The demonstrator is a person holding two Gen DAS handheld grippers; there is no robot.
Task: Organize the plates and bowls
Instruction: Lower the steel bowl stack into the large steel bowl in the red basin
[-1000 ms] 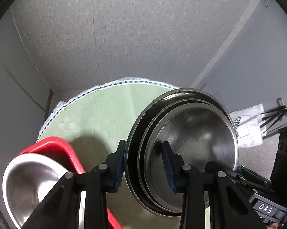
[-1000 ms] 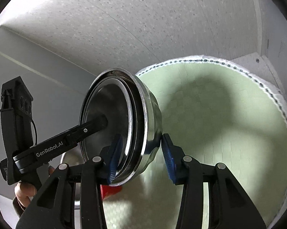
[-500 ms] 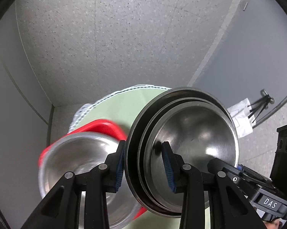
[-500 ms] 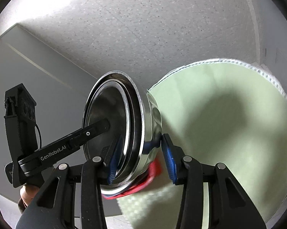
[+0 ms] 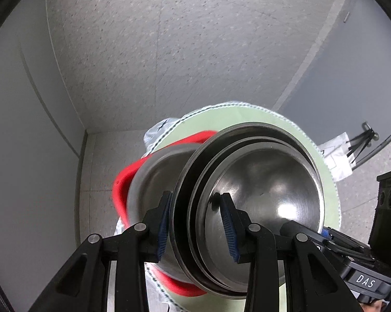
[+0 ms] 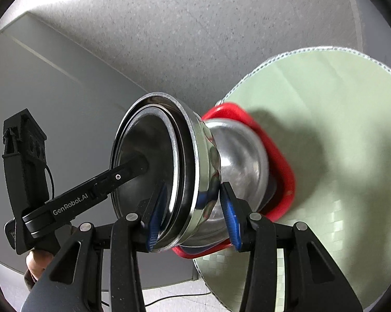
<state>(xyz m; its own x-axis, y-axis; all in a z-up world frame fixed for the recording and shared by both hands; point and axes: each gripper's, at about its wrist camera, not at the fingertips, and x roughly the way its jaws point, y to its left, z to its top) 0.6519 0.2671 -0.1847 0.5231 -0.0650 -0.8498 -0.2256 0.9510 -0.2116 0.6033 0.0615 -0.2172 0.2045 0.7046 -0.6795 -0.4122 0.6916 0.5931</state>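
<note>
A: Holding check, left side. Your left gripper has its blue pads on either side of the rim of the nested steel bowls, one pad outside, one inside the hollow; the jaws are narrowed onto that rim.

B: And the right?

A: Your right gripper straddles the same stack from the other edge. Left pad sits inside against the rim. The right pad appears to touch the outer wall, but reflections blur the contact, so I cannot tell for certain that it is clamped.

B: Where is the stack?

A: Tilted on edge, carried in the air above the round green tablecloth. Just behind it, a single steel bowl rests in the red tray on that cloth.

B: Anything else recorded?

A: The left gripper's finger reaches into the hollow of the stack in the right wrist view.
</note>
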